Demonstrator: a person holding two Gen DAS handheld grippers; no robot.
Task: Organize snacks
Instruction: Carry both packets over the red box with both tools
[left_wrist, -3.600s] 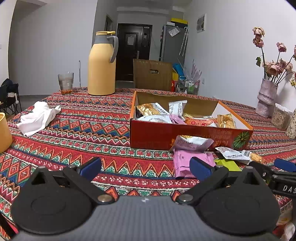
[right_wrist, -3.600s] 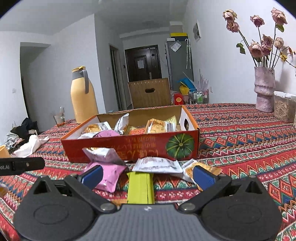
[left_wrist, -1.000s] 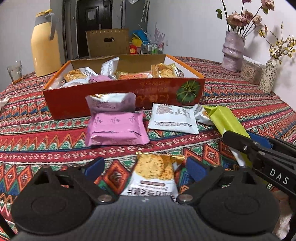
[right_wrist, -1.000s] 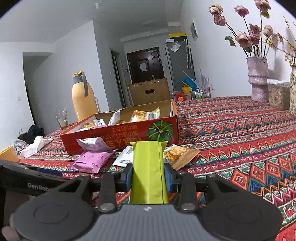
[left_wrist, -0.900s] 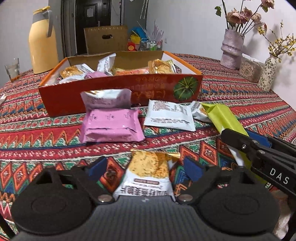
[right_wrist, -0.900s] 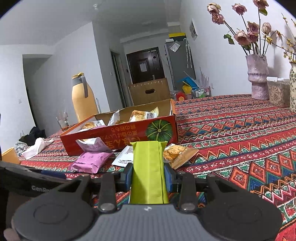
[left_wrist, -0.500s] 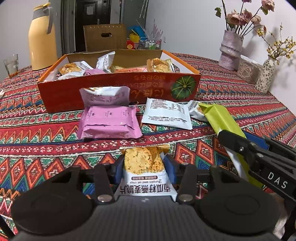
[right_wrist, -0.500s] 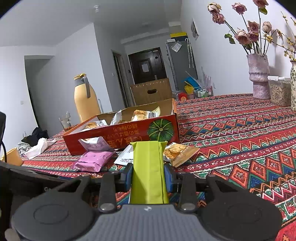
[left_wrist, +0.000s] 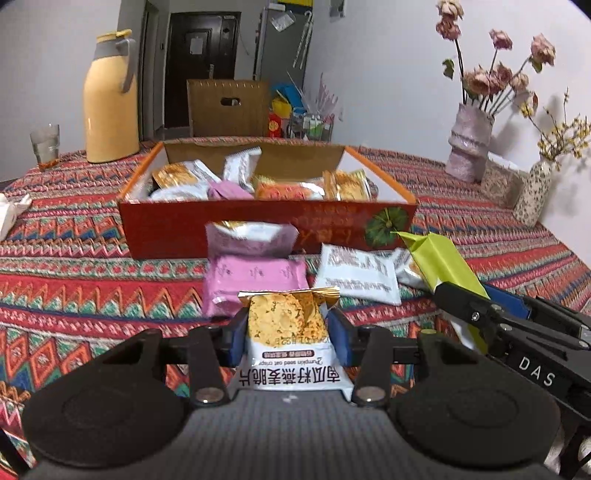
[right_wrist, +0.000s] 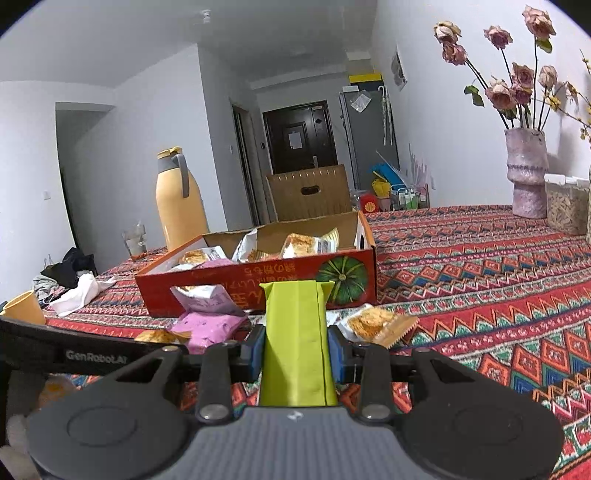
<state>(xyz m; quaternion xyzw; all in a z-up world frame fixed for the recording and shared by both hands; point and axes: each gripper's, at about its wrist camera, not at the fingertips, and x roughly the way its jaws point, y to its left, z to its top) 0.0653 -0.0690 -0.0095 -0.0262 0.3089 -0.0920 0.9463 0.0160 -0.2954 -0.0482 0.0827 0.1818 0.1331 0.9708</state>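
Several snacks already lie in the red box (left_wrist: 258, 225); the left claw (left_wrist: 287, 341) grips an oat crisp packet (left_wrist: 288, 332), the right claw (right_wrist: 295, 350) a green packet (right_wrist: 295, 332), others remain on the surface (left_wrist: 92, 288)

Patterned tablecloth (left_wrist: 74, 266), yellow thermos jug (left_wrist: 110, 99) with a glass (left_wrist: 46, 142) beside it, white cloth (right_wrist: 83, 291), yellow cup (right_wrist: 26, 306), pink vase (right_wrist: 526, 170) of dried roses (right_wrist: 513, 85), cardboard box (right_wrist: 310, 192), dark door (right_wrist: 301, 133) behind.
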